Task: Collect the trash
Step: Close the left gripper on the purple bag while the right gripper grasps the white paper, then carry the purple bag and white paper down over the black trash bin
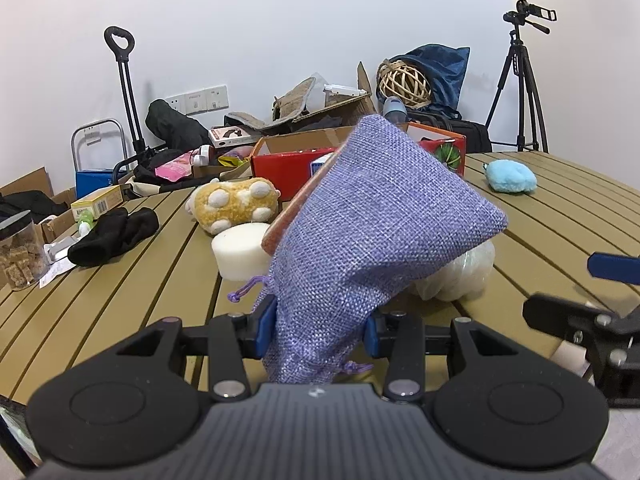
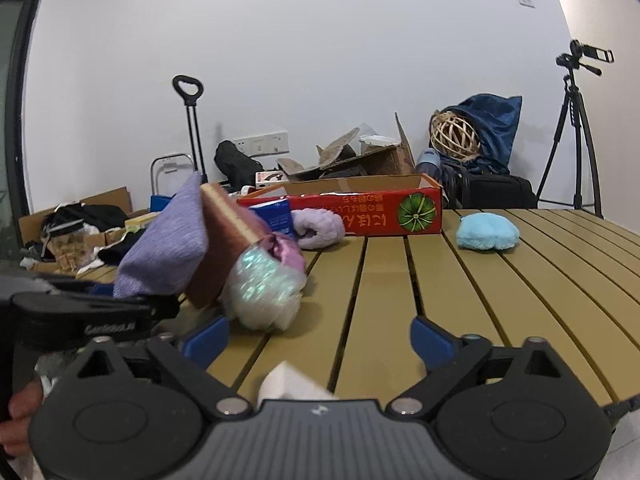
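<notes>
My left gripper is shut on the neck of a purple burlap drawstring bag, which it holds up above the tan slatted table. An orange-brown flat sponge leans against the bag, and I cannot tell whether it is inside. A crumpled clear plastic wrapper lies on the table just past the bag. My right gripper stands open beside it, low over the table. A white scrap shows under the gripper's base, touching neither pad.
A white foam cylinder, a yellow spotted plush and black gloves lie to the left. A red cardboard box, a lilac plush and a blue plush sit farther back. Clutter and a tripod stand behind the table.
</notes>
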Motion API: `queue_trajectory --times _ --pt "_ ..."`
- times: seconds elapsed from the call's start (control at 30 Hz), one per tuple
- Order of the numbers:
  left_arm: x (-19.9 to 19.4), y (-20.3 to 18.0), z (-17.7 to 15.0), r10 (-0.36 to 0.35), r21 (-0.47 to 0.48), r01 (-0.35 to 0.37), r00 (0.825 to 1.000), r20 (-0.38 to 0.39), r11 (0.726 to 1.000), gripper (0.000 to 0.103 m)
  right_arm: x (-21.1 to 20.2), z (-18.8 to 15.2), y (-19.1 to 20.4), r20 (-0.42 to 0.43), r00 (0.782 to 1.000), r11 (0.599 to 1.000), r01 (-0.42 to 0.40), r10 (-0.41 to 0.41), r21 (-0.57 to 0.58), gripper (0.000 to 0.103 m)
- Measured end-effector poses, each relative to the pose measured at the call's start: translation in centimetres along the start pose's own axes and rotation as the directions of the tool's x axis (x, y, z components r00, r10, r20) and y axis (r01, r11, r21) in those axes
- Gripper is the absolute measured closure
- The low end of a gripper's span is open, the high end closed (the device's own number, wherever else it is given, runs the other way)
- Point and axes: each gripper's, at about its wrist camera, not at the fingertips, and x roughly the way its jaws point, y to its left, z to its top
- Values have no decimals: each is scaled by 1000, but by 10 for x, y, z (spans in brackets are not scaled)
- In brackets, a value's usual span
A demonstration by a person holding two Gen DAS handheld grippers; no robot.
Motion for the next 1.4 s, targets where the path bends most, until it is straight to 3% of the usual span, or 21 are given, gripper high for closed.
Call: queue_trajectory --times 0.13,0.2,0.27,0.4,0.67,1.4 --pt "-1 3 -1 4 1 -4 1000 -3 1000 60 -2 -9 8 -18 1000 999 -11 10 -42 30" --pt "-2 4 -1 6 0 -6 1000 -1 1000 60 -4 -12 9 -15 1000 999 -18 18 -50 44" --pt "-2 4 -1 6 -1 -6 1000 -1 1000 60 -5 -13 10 -6 1000 999 -26 26 -45 49" --pt "-3 3 -2 2 -1 -2 1000 1 1000 60 -5 -15 8 -4 999 998 -53 53 -35 76" --pt "-10 4 0 15 -10 -15 1000 20 1000 60 -5 -16 6 27 996 996 -82 83 -21 83" --pt "-39 36 -8 80 -53 -80 997 3 995 60 -1 -4 22 71 992 995 -99 100 -11 84"
